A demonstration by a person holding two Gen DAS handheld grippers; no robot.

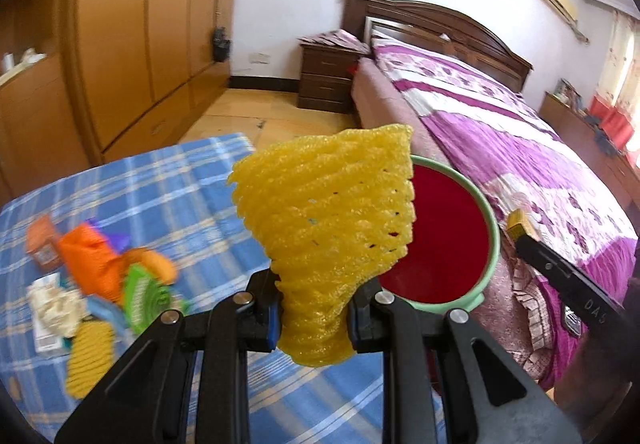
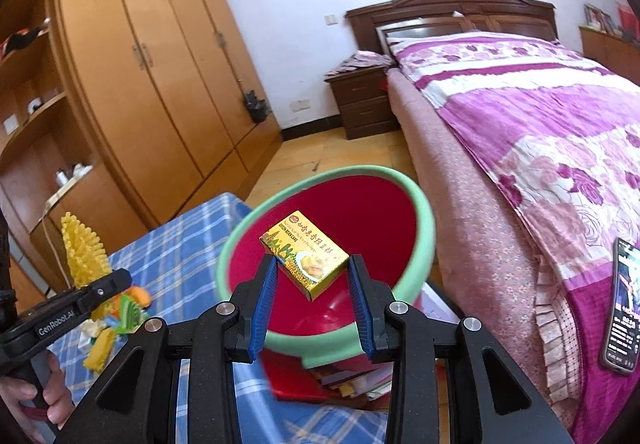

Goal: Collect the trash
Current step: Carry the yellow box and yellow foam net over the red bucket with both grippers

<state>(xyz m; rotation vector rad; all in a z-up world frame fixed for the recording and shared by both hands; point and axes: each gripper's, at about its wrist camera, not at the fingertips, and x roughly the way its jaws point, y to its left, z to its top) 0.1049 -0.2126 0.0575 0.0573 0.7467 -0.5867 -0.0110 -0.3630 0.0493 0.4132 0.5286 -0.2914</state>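
My left gripper (image 1: 316, 308) is shut on a yellow foam net (image 1: 332, 212), which fans upward in front of a red bin with a green rim (image 1: 494, 244). My right gripper (image 2: 313, 268) is shut on a small yellow snack box (image 2: 304, 252), held in the air over the bin's red inside (image 2: 360, 204). In the right wrist view the left gripper (image 2: 116, 280) and its foam net (image 2: 82, 256) sit at the far left, a hand below them. The right gripper (image 1: 524, 240) enters the left wrist view from the right, past the bin, with the box's end (image 1: 518, 224) showing.
A blue plaid cloth (image 1: 160, 184) covers the table, with a pile on it: orange bag (image 1: 92, 264), green wrapper (image 1: 140, 296), crumpled paper (image 1: 56, 308), another yellow net (image 1: 88, 360). The purple bed (image 2: 540, 124) with a phone (image 2: 624, 304) lies right. Wardrobe (image 2: 160, 64) stands left.
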